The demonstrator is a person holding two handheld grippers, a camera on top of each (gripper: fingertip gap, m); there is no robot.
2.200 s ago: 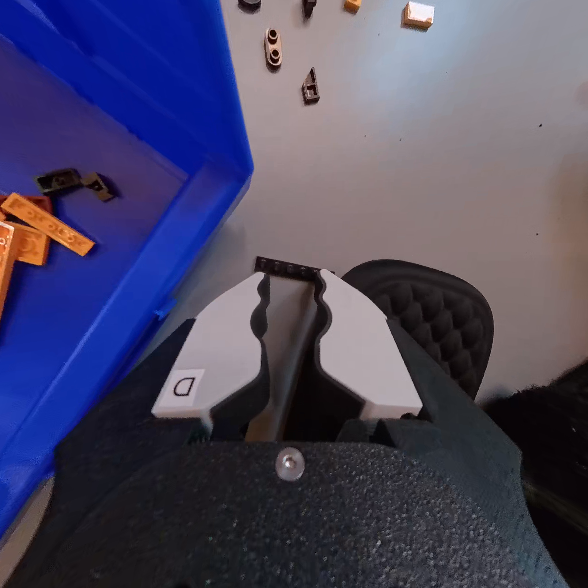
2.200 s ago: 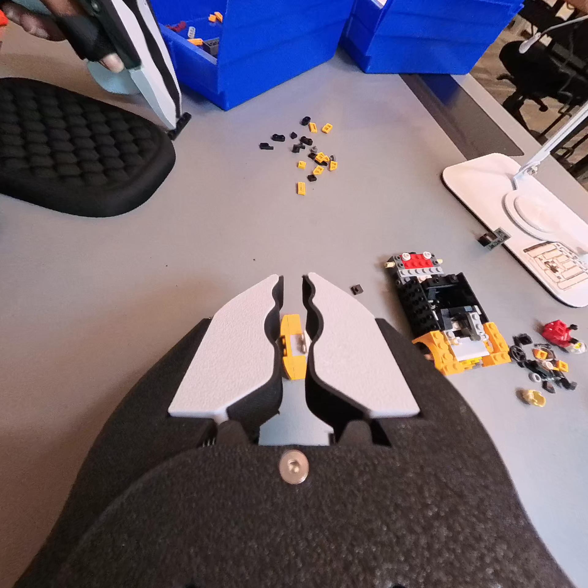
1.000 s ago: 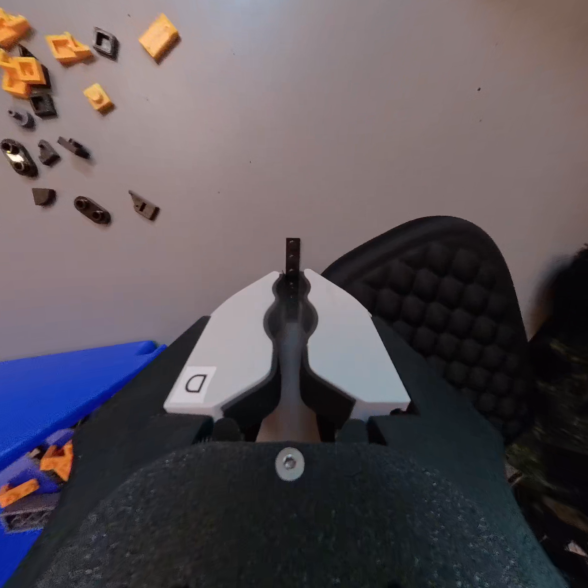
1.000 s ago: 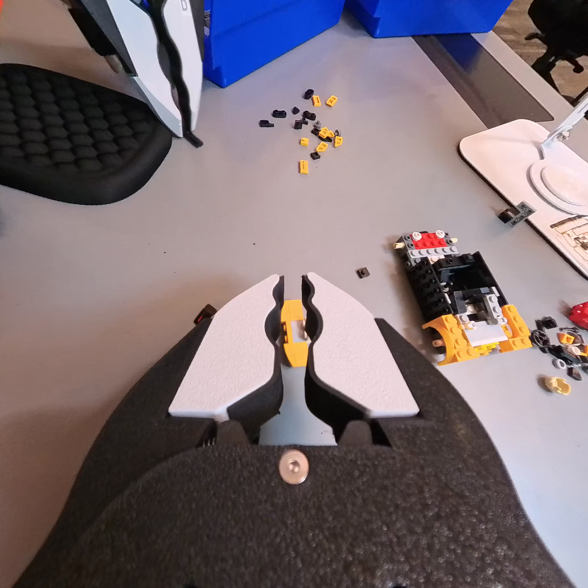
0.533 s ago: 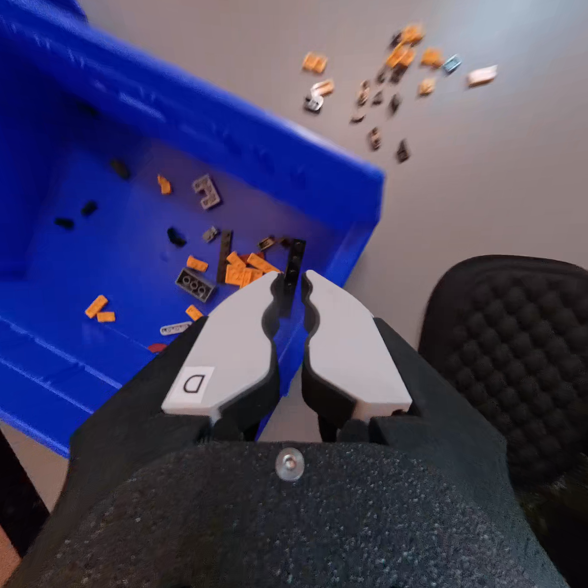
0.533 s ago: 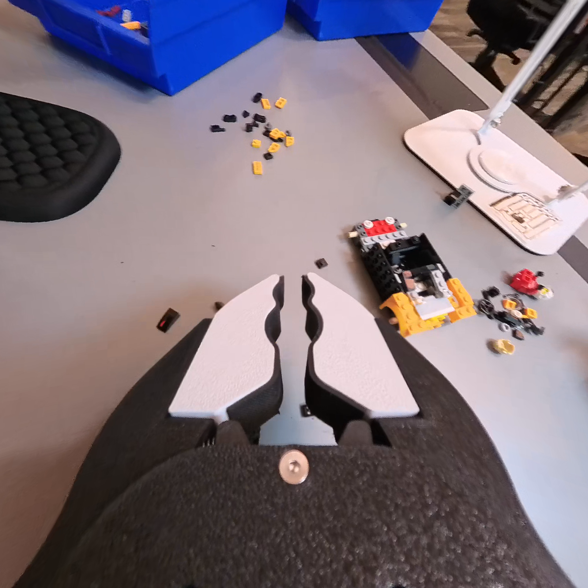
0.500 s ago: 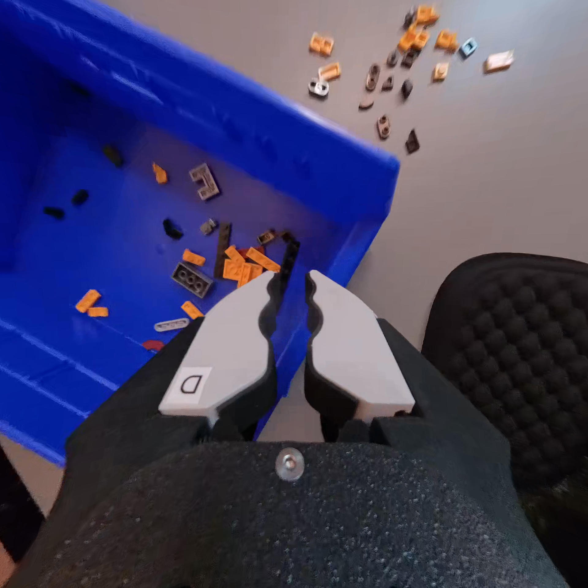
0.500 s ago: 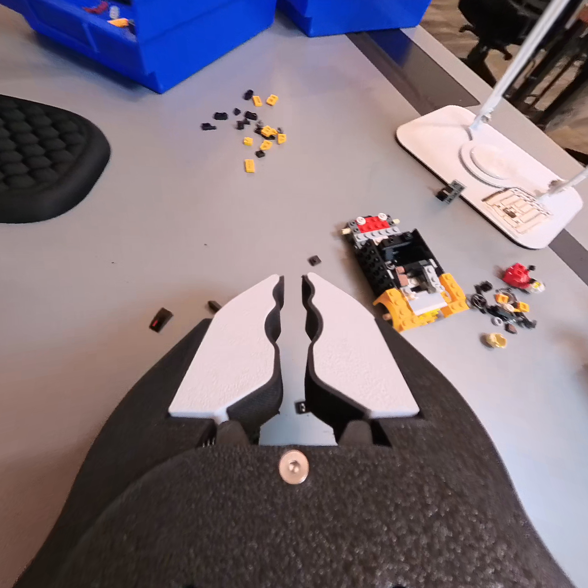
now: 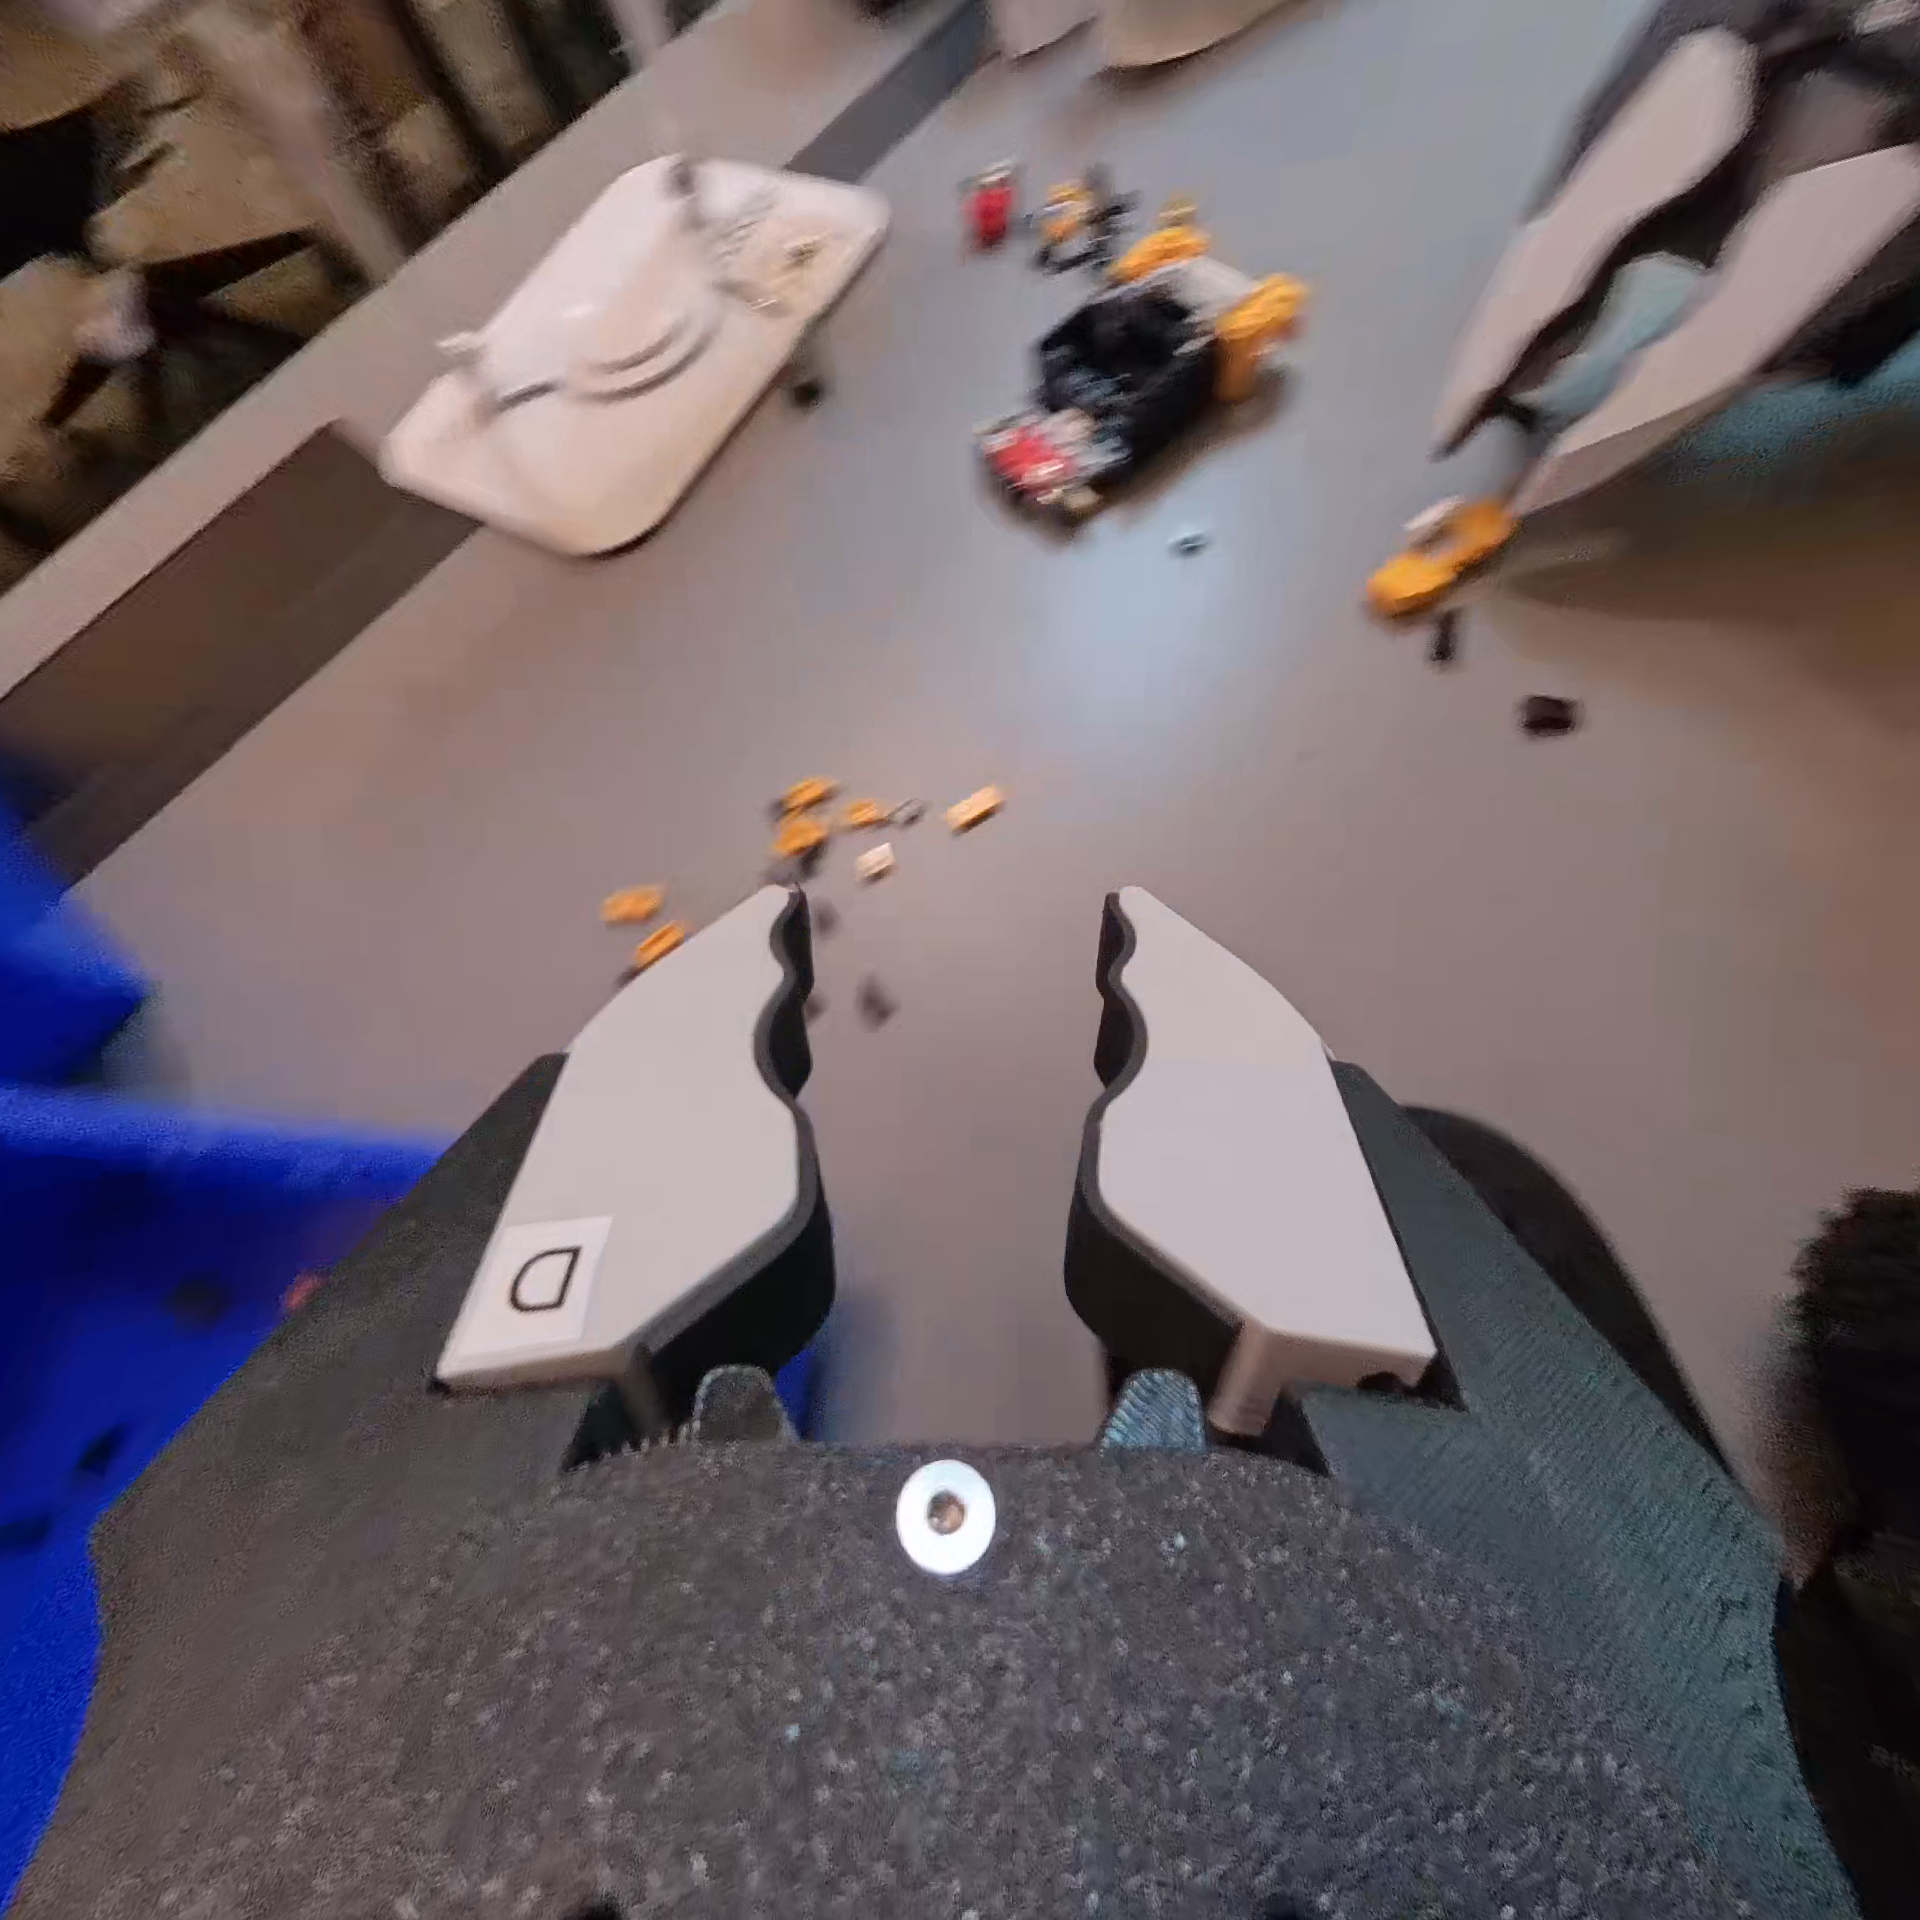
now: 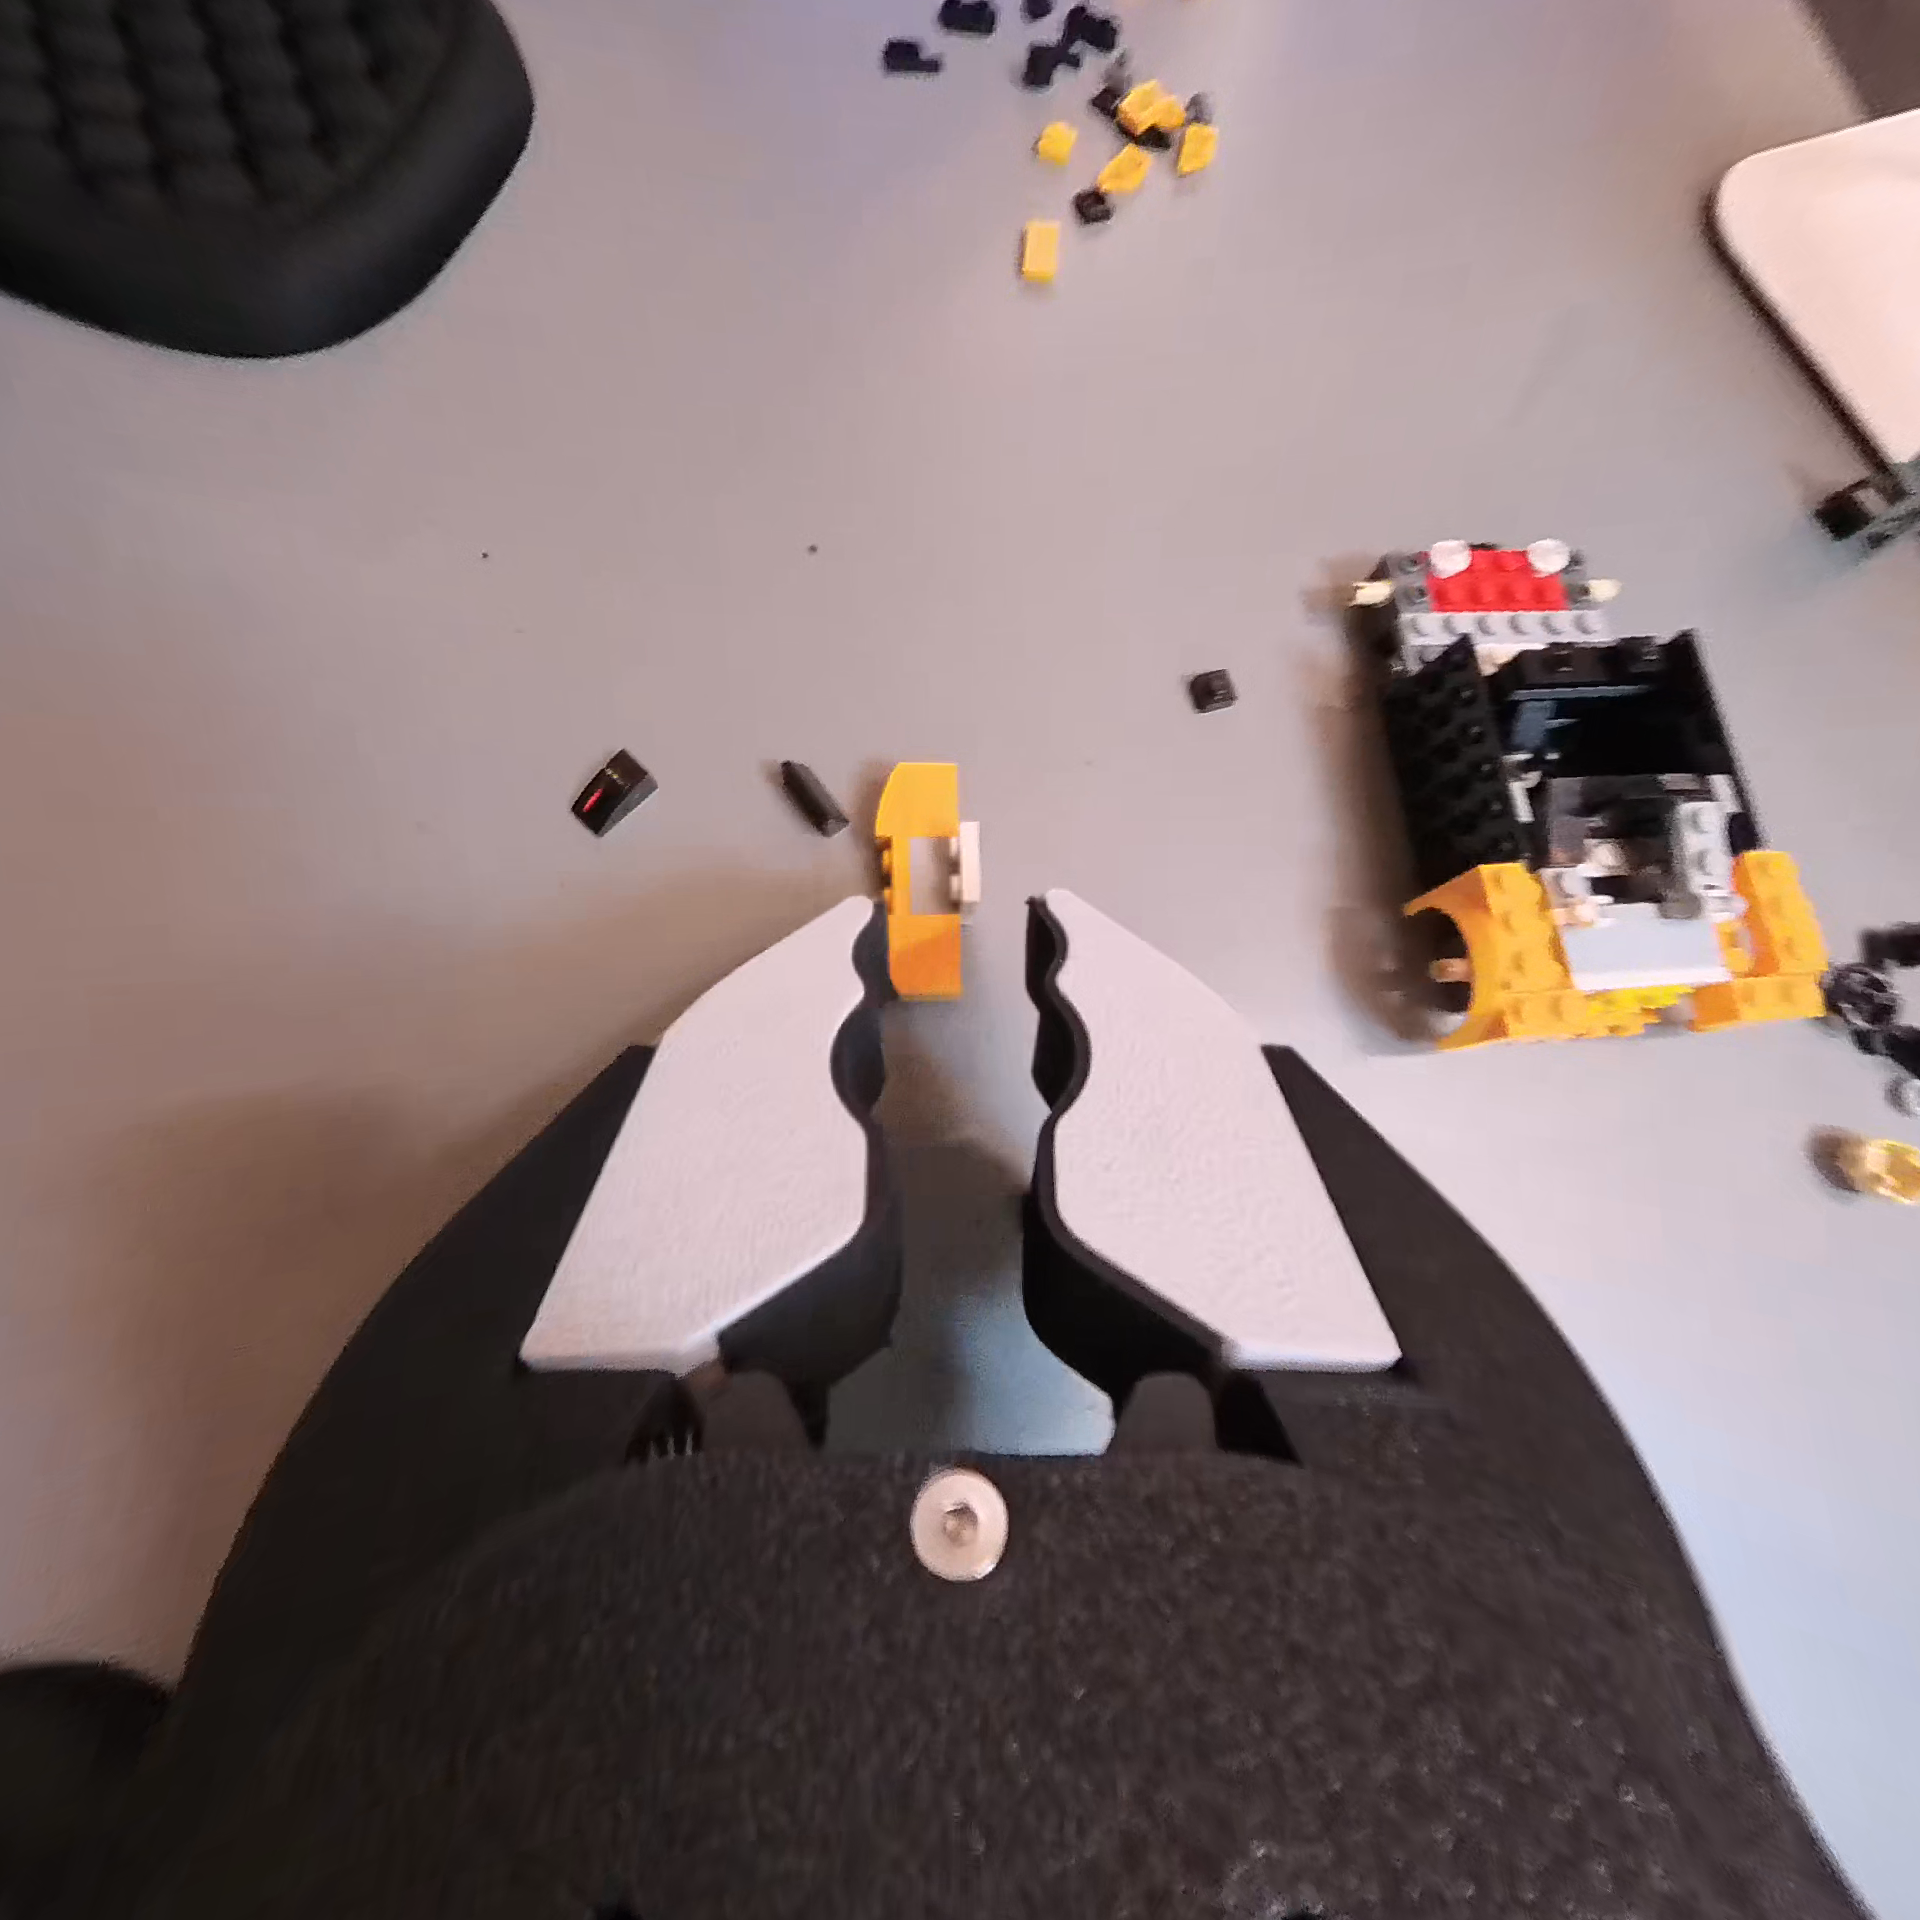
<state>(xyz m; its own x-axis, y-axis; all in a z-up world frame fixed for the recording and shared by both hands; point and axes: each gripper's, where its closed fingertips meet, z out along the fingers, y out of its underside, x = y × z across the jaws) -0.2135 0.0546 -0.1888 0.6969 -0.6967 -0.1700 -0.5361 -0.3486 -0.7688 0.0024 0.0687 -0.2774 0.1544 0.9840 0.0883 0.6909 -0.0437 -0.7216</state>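
Note:
My left gripper (image 9: 954, 899) is open wide with nothing between its fingers. It hangs over the grey table (image 9: 1039, 1039), just short of a scatter of small orange and black pieces (image 9: 831, 821), with the blue bin (image 9: 156, 1195) at its left. My right gripper (image 10: 951, 904) is open, low over the table. An orange curved brick assembly with a white part (image 10: 920, 883) lies on the table at its tips, close to the left finger (image 10: 810, 997) and apart from the right one. The left wrist view shows that piece (image 9: 1439, 556) on the table under the right gripper (image 9: 1496, 457).
A partly built black, orange and red vehicle (image 10: 1558, 790) stands to the right. Small black pieces (image 10: 613, 805) (image 10: 812, 798) (image 10: 1210, 689) lie near the orange piece. A black cushioned pad (image 10: 239, 156), a heap of yellow and black bits (image 10: 1122, 135) and a white lamp base (image 10: 1829, 270) lie farther off. Tip to tip, the grippers are about 25 centimetres apart.
My left gripper carried the black strip plate over the blue bin, opened and dropped it, then swung out over the table. My right gripper let go of the orange piece, which now lies at its wider-open tips.

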